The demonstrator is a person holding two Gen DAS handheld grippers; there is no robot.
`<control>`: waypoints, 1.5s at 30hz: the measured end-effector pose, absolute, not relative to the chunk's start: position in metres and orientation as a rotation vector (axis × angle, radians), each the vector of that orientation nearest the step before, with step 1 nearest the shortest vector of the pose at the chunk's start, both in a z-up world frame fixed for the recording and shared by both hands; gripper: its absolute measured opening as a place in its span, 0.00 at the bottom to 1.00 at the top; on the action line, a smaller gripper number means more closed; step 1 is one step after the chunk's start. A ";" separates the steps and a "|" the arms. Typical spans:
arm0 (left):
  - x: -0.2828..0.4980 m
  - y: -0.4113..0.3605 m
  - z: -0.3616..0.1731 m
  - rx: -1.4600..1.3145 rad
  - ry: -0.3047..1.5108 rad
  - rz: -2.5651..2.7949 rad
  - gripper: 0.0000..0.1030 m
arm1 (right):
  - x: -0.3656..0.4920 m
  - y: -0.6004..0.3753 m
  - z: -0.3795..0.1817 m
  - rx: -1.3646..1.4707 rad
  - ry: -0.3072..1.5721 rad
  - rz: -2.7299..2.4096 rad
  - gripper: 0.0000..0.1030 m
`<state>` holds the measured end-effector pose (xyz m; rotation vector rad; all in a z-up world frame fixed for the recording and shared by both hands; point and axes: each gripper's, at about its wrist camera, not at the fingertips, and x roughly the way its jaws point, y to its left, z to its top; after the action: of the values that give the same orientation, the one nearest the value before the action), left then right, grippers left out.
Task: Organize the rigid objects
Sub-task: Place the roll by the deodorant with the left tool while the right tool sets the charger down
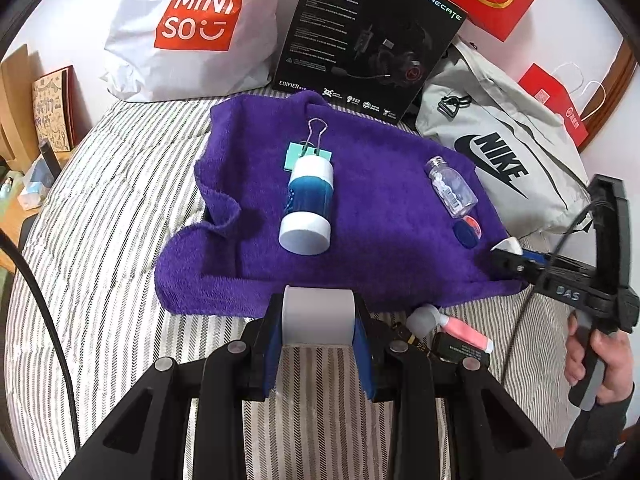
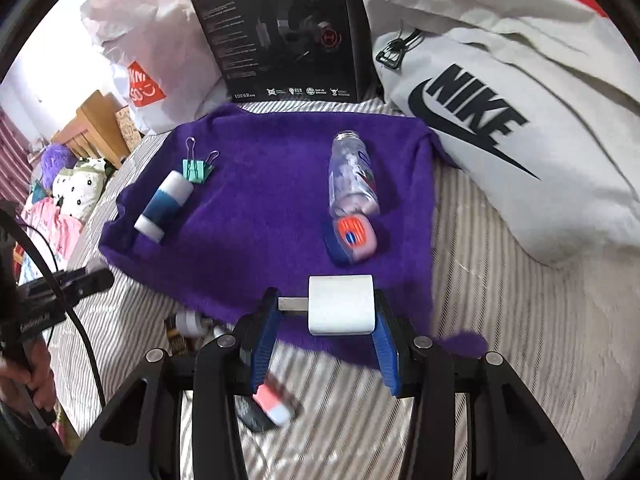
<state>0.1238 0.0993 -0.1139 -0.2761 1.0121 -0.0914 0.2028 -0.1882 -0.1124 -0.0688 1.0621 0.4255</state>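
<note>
Rigid objects on purple towel (image 1: 360, 216), bed (image 1: 100, 240).
Left gripper (image 1: 319, 340) was clamped on a grey cylinder (image 1: 318, 316); right gripper (image 2: 326, 320) gripped a white charger block (image 2: 341, 305). Blue-white tube (image 1: 308, 204), binder clip (image 1: 310, 148) and clear bottle (image 1: 452, 186) lay on the towel.

Purple towel (image 1: 360, 216): fluffy terry cloth, matt. Small bottle (image 1: 452, 186): clear glossy plastic. Binder clip (image 1: 314, 136): shiny wire handles. Charger plug (image 2: 341, 304): smooth white plastic. Striped bedsheet (image 1: 100, 208): woven cloth. Headset box (image 1: 372, 32): glossy card.
</note>
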 end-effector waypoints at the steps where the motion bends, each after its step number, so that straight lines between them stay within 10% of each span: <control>1: 0.125 0.100 -0.114 -0.276 1.012 -0.093 0.29 | 0.207 -0.185 -0.116 -0.078 1.071 0.420 0.43; 45: 0.190 0.080 -0.143 -0.070 1.155 -0.006 0.29 | 0.204 -0.190 -0.111 -0.073 1.132 0.419 0.59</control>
<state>0.1901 0.0799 -0.1426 -0.0702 1.1548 -0.0060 0.2039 -0.1902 -0.1112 -0.0729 1.1316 0.4192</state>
